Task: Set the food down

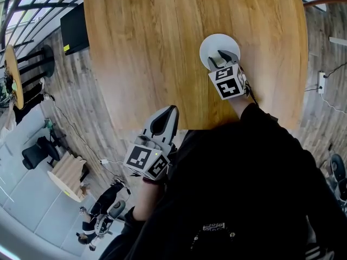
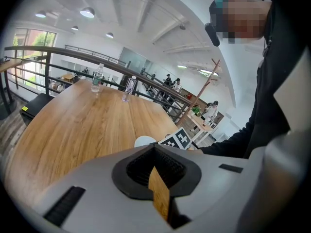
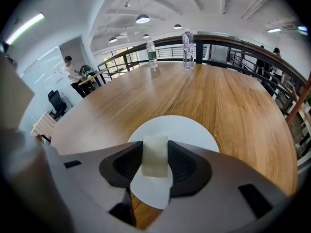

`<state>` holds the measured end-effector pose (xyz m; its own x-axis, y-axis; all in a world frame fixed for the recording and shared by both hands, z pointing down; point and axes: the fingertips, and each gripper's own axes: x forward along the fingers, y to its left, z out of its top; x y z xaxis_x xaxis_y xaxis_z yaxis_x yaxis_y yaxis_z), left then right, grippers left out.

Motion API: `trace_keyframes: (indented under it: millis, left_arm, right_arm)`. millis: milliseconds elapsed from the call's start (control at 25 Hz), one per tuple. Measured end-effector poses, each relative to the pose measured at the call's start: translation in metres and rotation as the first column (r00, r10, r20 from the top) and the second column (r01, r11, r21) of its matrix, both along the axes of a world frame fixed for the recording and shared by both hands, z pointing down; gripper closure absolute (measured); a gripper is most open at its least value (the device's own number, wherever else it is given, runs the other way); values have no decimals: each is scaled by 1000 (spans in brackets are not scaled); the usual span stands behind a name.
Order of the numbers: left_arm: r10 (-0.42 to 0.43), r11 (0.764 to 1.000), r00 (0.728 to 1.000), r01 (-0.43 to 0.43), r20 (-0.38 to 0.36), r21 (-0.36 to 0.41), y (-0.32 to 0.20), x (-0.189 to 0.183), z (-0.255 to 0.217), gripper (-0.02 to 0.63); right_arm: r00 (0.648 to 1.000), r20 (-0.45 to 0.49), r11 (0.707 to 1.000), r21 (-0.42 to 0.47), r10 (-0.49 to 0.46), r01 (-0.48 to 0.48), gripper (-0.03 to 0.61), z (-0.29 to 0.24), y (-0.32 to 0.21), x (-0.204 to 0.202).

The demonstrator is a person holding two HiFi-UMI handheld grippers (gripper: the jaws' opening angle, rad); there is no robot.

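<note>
A pale, cream block of food (image 3: 155, 157) is pinched between the pads of my right gripper (image 3: 155, 165), which is shut on it. The block hangs just over the near part of a round white plate (image 3: 182, 127) on the wooden table. In the head view the right gripper (image 1: 226, 57) sits over the plate's (image 1: 216, 43) near rim and hides the food. My left gripper (image 1: 165, 114) hovers at the table's near edge, left of the plate, shut with nothing in it. In the left gripper view its jaws (image 2: 155, 148) meet, and only a thin sliver of table shows behind them.
The round wooden table (image 1: 162, 42) spreads wide beyond the plate. Two water bottles (image 3: 151, 52) (image 3: 187, 42) stand at its far edge by a railing. My dark sleeve (image 1: 255, 145) reaches over the near edge. Floor, chairs and people lie beyond the table.
</note>
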<state>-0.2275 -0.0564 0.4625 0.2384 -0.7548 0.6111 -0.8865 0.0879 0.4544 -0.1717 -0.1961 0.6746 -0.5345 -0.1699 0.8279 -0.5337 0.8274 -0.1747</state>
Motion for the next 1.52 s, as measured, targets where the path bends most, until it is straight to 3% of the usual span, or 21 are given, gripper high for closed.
trace_keyframes:
  millis: [440,560,680,1000,1160,1240,1360,1520]
  left_arm:
    - [-14,1000,1000,14,-6,1,6,-3,0,609]
    - [-11,1000,1000,11,-11,5,7,-1,0,609]
    - [11,1000,1000,-11,-10,16,4,2,-2,609]
    - [101,993,995,-101,7,67,-5,21,-17,609]
    - [144,983,989,-145,18,109,-5,31,-28,609]
    - [183,972,983,-185,28,147,-12,37,-35,609]
    - [239,949,970,-243,42,200,-20,49,-53,609]
    - [309,910,949,-316,68,268,-35,62,-71,609]
  right_arm:
    - [998,-41,999,27,-45,46,405,7,2,-2]
    - [997,-34,998,19,-63,63,362,6,9,-5]
    - [998,-13,998,37,-54,55,359,-5,8,-7]
    - [989,121,997,15,80,-82,359,-70,-5,14]
    - [975,210,996,43,72,-83,360,-121,4,40]
    - [968,251,998,46,26,-39,383,-141,14,52]
    - [946,323,999,45,-23,9,507,-174,34,75]
    - [889,452,996,15,69,-85,551,-229,25,113]
